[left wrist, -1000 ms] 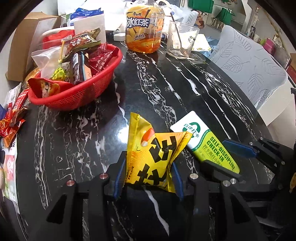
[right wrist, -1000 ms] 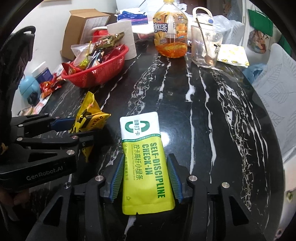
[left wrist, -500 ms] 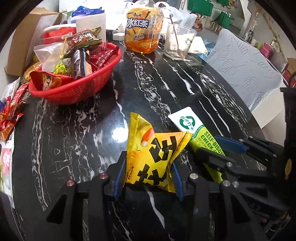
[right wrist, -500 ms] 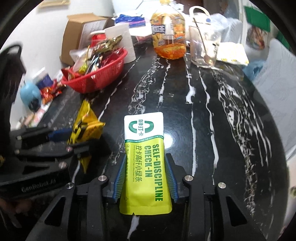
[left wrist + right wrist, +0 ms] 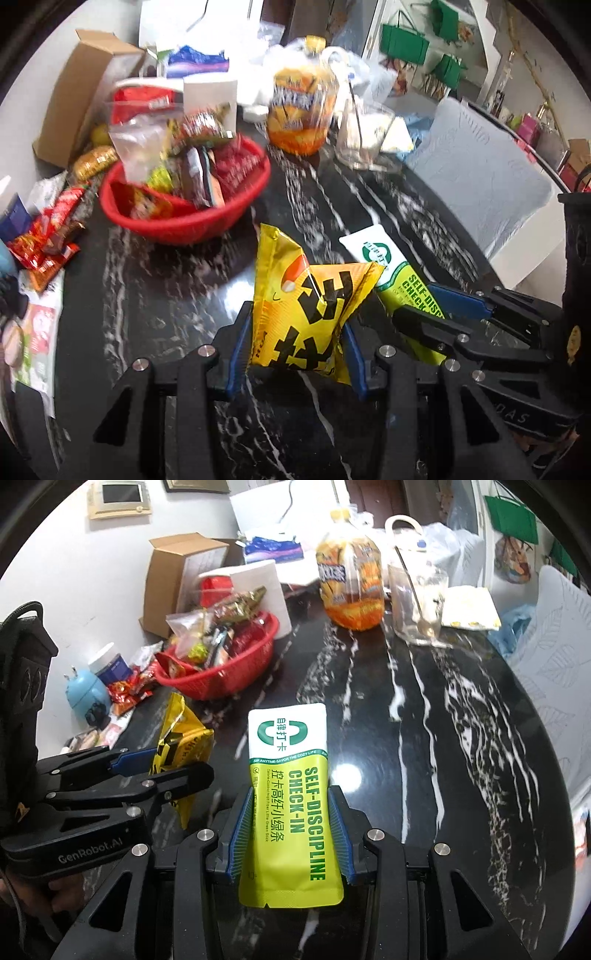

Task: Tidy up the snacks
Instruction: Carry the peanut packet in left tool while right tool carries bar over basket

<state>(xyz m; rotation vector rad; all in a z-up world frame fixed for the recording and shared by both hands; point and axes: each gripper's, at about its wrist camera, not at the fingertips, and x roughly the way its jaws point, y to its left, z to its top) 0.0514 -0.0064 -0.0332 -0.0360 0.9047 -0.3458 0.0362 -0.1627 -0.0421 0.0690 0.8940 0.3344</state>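
Note:
My left gripper [image 5: 295, 347] is shut on a yellow snack bag [image 5: 306, 302] with black characters, held above the black marble table [image 5: 177, 302]. My right gripper [image 5: 290, 834] is shut on a green and white stick pouch [image 5: 288, 786], also lifted off the table. Each gripper shows in the other's view: the right gripper [image 5: 436, 306] with the pouch [image 5: 384, 262] at the right, the left gripper [image 5: 162, 768] with the yellow bag [image 5: 181, 738] at the left. A red basket [image 5: 184, 206] full of snacks stands at the back left, and the basket [image 5: 221, 668] also appears in the right wrist view.
Behind the basket are a cardboard box [image 5: 81, 92] and a white roll [image 5: 258, 590]. An orange drink bottle [image 5: 303, 110] and a glass with a spoon [image 5: 362, 133] stand at the far side. Loose snack wrappers [image 5: 48, 240] lie at the left edge. A pale chair [image 5: 476, 173] is on the right.
Both grippers have risen with their packets, so the table looks farther away. The right jaws closed tighter on the green pouch and lifted it off the table.

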